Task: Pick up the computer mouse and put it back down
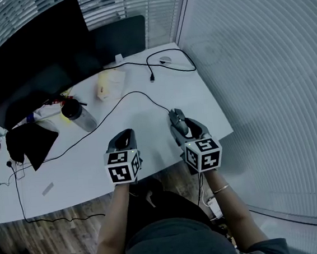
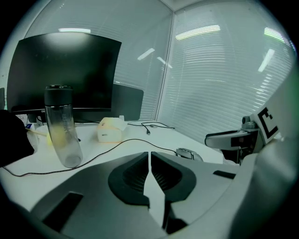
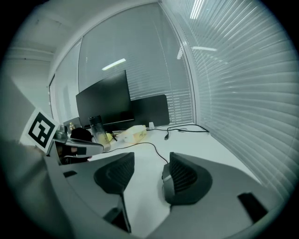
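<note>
A grey wired computer mouse [image 1: 177, 117] lies on the white desk [image 1: 143, 91] near its front right edge, its cable running back to the left. My right gripper [image 1: 185, 125] hovers just over it with the jaws well apart. In the right gripper view the mouse [image 3: 166, 181] peeks out beside the right jaw, and no pad presses on it. The left gripper view shows the mouse [image 2: 188, 153] on the desk below the right gripper [image 2: 219, 140]. My left gripper [image 1: 124, 135] is held to the left of it, jaws closed to a thin slit and empty [image 2: 149, 156].
A clear bottle with a dark lid [image 1: 78, 114] stands left of centre. Behind it is a black monitor [image 1: 27, 58]. A black cloth [image 1: 28, 144] lies at the left. A pale yellow box [image 1: 109, 83] and a looped black cable [image 1: 169, 60] are at the back. Blinds cover the right wall.
</note>
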A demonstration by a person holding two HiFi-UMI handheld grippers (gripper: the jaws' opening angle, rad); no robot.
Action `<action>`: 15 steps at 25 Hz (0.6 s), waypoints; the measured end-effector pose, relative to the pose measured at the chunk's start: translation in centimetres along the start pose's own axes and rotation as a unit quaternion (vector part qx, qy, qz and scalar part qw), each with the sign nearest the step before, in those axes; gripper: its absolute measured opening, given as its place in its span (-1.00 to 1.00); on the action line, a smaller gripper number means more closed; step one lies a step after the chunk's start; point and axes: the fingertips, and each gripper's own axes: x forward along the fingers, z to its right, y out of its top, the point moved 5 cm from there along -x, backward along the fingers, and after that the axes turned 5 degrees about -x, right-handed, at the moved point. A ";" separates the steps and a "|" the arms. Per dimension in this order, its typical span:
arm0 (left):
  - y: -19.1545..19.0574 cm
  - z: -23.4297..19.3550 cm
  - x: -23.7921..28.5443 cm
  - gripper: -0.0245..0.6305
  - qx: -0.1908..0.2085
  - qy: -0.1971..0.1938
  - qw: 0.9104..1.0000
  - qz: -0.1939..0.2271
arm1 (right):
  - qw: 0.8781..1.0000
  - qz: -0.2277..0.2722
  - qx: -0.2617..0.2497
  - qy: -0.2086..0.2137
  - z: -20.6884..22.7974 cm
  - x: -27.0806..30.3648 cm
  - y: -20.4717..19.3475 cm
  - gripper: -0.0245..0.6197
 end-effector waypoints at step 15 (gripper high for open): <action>1.0 -1.6 -2.9 -0.83 0.010 0.015 0.999 0.038 | 0.999 0.048 0.005 0.011 -2.6 -1.6 2.3 -0.65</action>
